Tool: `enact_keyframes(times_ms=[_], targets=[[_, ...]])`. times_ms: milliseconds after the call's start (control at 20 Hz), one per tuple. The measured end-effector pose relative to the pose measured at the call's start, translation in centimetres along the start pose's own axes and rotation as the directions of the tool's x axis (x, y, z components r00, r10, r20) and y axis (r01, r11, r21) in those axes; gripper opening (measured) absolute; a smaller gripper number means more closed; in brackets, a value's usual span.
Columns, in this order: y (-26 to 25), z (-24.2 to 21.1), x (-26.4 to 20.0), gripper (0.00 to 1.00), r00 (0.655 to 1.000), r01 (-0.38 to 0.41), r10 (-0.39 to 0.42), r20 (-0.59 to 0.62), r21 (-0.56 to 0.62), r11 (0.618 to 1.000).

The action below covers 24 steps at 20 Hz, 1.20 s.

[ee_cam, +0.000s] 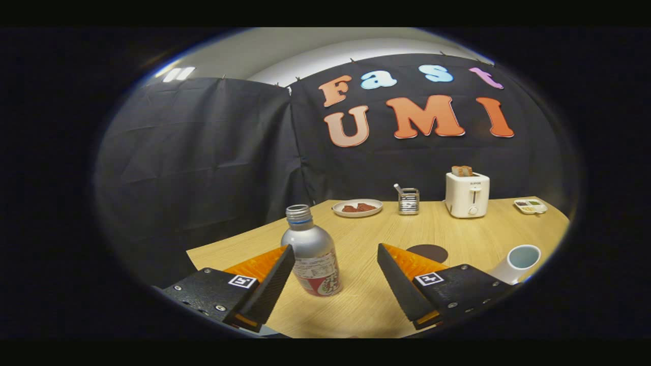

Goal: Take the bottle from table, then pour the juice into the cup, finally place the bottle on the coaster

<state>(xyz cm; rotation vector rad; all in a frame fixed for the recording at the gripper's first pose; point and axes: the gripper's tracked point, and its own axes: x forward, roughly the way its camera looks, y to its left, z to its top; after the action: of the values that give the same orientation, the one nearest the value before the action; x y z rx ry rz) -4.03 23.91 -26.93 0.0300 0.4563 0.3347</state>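
A silver metal bottle [311, 253] with a printed label and an uncapped neck stands upright on the wooden table [356, 305]. It sits between my fingers, close against the left fingertip [282, 264] and well apart from the right one. My gripper [335, 256] is open, with nothing pressed between its fingers. A dark round coaster [428, 252] lies flat just beyond the right finger. A white cup [520, 262] with a pale blue inside stands to the right of that finger, near the table's edge.
Along the table's far edge stand a plate [357, 207] with brown food, a metal holder [408, 200], a white toaster [467, 193] with bread in it, and a small dish [530, 205]. The table's left edge runs just left of the bottle.
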Motion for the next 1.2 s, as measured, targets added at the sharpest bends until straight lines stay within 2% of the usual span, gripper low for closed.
enact_keyframes(times_ms=[400, 700, 800, 950, 1200], targets=[[1.6, -2.9, 2.4, 0.97, 0.998, -0.007, 0.003, -0.056, -0.066, 0.998], [2.3, -4.9, 4.4, 0.97, 0.991, 0.001, -0.006, -0.132, -0.039, 0.999], [2.4, -5.2, 4.7, 0.94, 0.989, 0.011, -0.015, -0.149, -0.027, 1.000], [1.9, -5.2, 4.5, 0.81, 0.988, 0.043, -0.044, -0.151, -0.008, 0.999], [0.5, -3.3, 3.2, 0.78, 0.992, 0.057, -0.042, -0.117, 0.125, 0.991]])
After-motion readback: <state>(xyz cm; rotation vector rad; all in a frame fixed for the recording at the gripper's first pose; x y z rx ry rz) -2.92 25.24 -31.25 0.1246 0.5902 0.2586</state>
